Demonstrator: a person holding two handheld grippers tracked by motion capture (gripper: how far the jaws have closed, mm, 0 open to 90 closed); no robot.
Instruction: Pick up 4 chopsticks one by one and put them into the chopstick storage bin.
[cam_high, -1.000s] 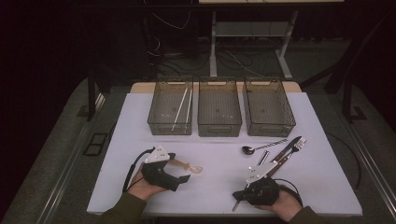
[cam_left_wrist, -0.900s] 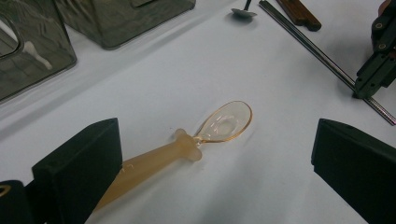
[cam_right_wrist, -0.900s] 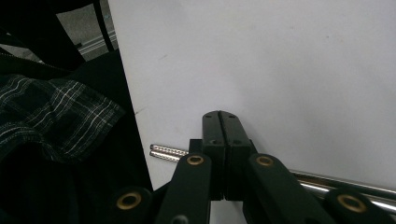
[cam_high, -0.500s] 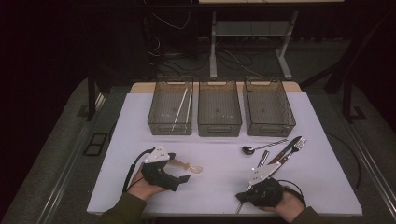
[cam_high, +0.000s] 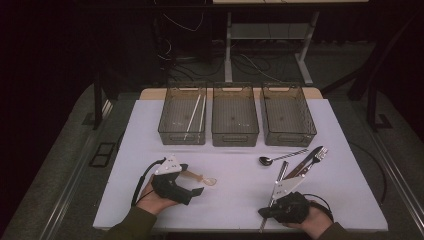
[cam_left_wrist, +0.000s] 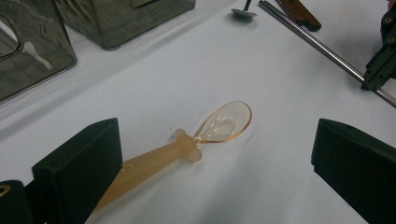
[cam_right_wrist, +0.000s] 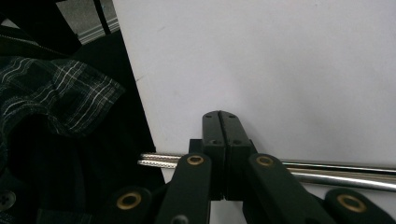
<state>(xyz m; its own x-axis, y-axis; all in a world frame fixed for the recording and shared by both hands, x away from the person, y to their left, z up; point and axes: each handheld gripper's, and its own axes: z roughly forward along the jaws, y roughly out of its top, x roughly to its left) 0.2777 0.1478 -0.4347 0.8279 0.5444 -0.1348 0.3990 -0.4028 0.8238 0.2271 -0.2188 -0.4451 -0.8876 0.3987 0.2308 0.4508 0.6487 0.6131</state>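
The right gripper (cam_right_wrist: 223, 122) has its jaws pressed together on a pair of long metal chopsticks (cam_right_wrist: 327, 173), pinching them near their ridged end, which pokes out past the table's near edge above a plaid sleeve (cam_right_wrist: 56, 100). Seen from above, the chopsticks (cam_high: 278, 187) run from that near edge up toward the right side of the table (cam_high: 345, 125), their far end beside a wooden-handled knife (cam_high: 300, 167), a fork (cam_high: 316, 156) and a metal spoon (cam_high: 265, 160).

The left gripper (cam_left_wrist: 215, 158) rests near the left near corner, jaws spread wide. An amber plastic spoon (cam_left_wrist: 205, 135) lies flat between them, its handle close to the left pad, not pinched. Three clear bins (cam_high: 235, 137) line the far edge.
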